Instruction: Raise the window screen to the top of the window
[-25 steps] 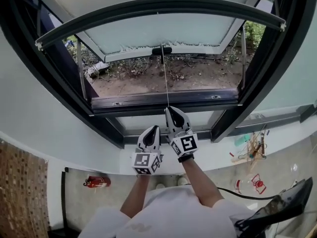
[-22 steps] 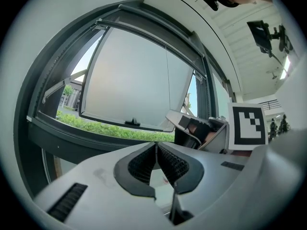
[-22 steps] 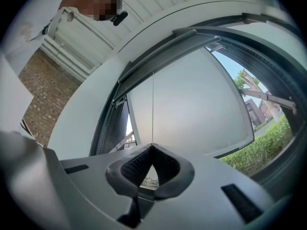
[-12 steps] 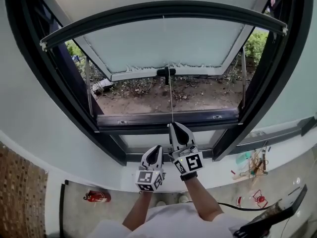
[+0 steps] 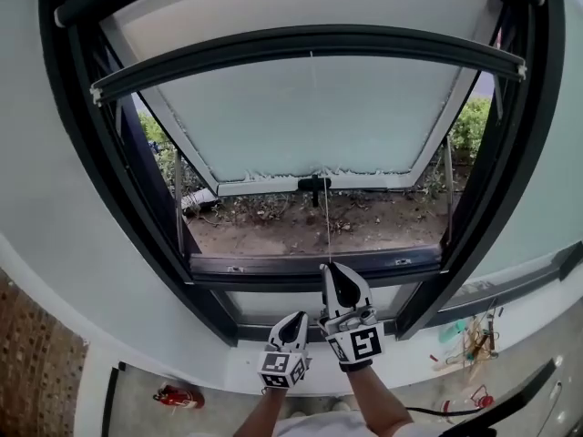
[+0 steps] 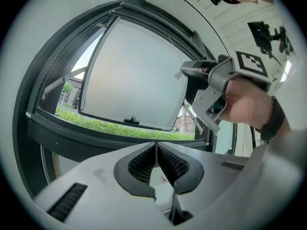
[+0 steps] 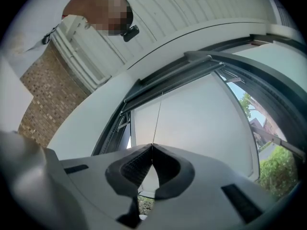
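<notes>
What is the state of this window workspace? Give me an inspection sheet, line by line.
Surface: white wall below the dark window frame; nothing seen on it.
Job's things: screen bar sits high in the opening; thin pull cord runs from it down to the right gripper.
Clutter: small tools and red items on the floor at right; red fire extinguisher at left.
Grippers: right gripper jaws shut on the pull cord; left gripper beside it, jaws shut, empty.
Cables: black cable on the floor.
Surroundings: frosted sash swung outward; bare soil and shrubs outside; brick wall at left.
</notes>
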`<control>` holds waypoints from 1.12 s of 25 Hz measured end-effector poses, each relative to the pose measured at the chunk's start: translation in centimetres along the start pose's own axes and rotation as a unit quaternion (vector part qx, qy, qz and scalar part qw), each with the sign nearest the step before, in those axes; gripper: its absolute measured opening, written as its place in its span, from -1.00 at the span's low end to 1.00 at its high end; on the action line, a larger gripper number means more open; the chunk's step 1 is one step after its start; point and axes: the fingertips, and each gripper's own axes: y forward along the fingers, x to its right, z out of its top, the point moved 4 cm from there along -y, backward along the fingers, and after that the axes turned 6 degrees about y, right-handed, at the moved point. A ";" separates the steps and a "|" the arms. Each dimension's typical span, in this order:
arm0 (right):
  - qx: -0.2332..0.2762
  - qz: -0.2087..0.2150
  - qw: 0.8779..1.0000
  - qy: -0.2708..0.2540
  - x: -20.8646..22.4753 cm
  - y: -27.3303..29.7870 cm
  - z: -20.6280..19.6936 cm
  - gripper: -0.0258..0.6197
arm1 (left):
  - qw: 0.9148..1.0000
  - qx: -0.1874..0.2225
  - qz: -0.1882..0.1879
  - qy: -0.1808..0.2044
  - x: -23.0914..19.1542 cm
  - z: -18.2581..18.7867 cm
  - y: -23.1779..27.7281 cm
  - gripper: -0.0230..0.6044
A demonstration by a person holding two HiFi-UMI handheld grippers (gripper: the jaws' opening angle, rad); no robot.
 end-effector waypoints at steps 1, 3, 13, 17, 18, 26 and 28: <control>0.007 0.000 1.000 0.012 -0.1 0.2 0.7 -0.91 | 1.000 0.000 0.000 0.000 0.0 0.0 0.0 -0.88; 0.023 0.007 0.999 0.048 -0.1 0.7 2.1 -0.91 | 1.000 0.001 0.000 0.001 -0.1 0.1 0.0 -0.88; 0.069 0.042 0.993 0.081 0.2 4.5 6.9 -0.91 | 1.000 -0.010 -0.001 -0.001 -0.5 -0.5 -0.1 -0.88; 0.094 0.059 0.991 0.080 0.5 5.8 9.5 -0.91 | 1.000 -0.012 -0.005 0.001 -0.5 -0.5 -0.1 -0.88; 0.099 0.062 0.990 0.081 0.5 6.0 10.0 -0.91 | 1.000 -0.014 -0.005 0.001 -0.5 -0.5 -0.1 -0.88; 0.127 0.076 0.983 0.106 0.5 6.2 11.5 -0.91 | 1.000 -0.003 -0.012 0.005 -0.2 0.4 0.6 -0.88; 0.157 0.095 0.968 0.169 1.1 5.0 11.5 -0.91 | 1.000 -0.001 -0.014 0.007 -0.1 0.6 0.6 -0.88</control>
